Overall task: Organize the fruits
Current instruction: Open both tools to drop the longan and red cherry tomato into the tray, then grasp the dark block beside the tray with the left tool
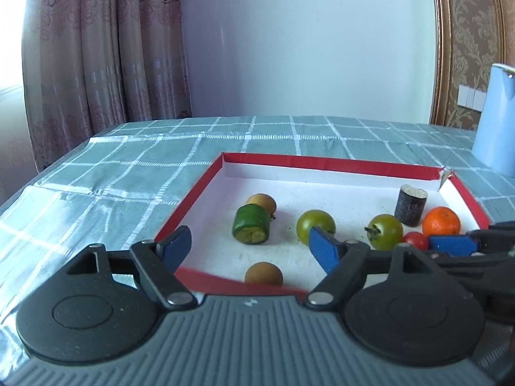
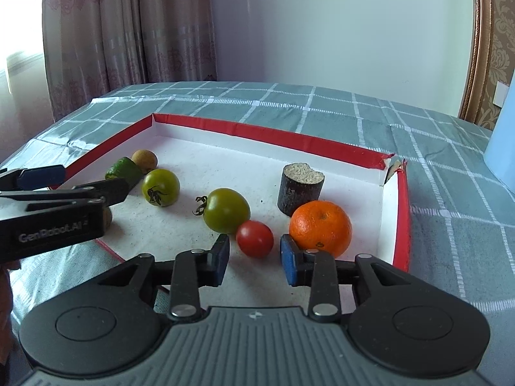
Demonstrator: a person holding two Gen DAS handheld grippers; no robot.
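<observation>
Fruits lie loose inside a shallow red-rimmed tray (image 2: 370,157) on a checked tablecloth (image 1: 96,173), which fits a sorting job where the pieces are gathered in one place. Going from left to right, the left gripper (image 1: 249,246) comes first: its blue pads stand wide apart and press on nothing. A small brown longan (image 1: 263,274) rests on the tray floor between them, close to the near rim, and it looks as if it was set down there. Ahead of this claw, a little to its left, lies a cut green piece (image 1: 250,228) on its side, with a second longan (image 1: 261,203) just behind it and touching it. Just beyond its right pad sits a green tomato (image 1: 315,226), and further to the right a second green tomato (image 1: 384,231). The right gripper (image 2: 254,260) is next, with its jaws parted only a little and empty. A red cherry tomato (image 2: 255,238) sits just ahead of the gap between its pads, not touched by them, so I judge that it was either released here or is the next thing to take. Immediately ahead of its right pad is an orange mandarin (image 2: 320,228), and behind that a dark cut stem piece (image 2: 301,188) stands upright. These three sit close together in the right corner, perhaps as one group.
</observation>
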